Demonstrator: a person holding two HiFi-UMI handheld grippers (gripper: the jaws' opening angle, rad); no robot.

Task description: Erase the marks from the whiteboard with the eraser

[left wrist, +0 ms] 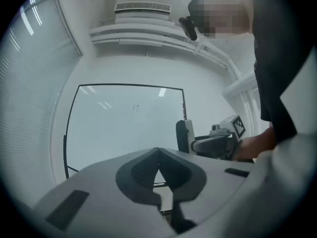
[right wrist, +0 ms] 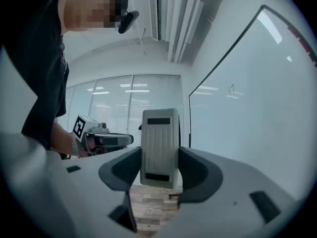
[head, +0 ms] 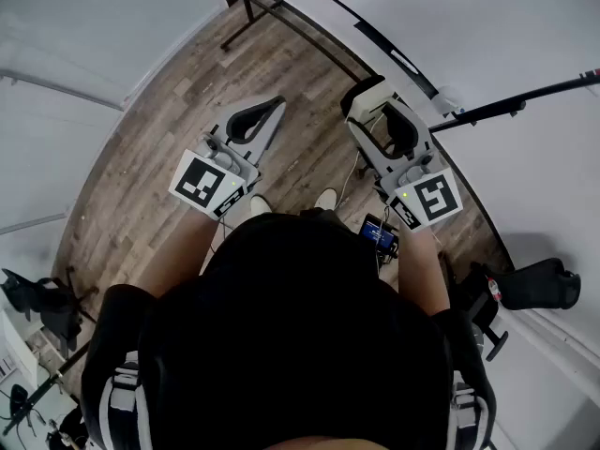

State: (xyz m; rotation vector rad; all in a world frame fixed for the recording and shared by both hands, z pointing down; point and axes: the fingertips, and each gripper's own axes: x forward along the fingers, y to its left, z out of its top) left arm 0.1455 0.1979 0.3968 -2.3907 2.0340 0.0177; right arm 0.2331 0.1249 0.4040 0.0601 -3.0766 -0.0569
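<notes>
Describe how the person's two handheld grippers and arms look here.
The left gripper and right gripper match: pale grey plastic bodies tapering to two jaws lined with dark grey pads. Each carries a white cube printed with black square markers at its rear. The person wears a black short-sleeved top; the forearms are bare.

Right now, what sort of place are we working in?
Likely an office or meeting room: a large whiteboard, blinds over the windows, and a wood-look plank floor.
</notes>
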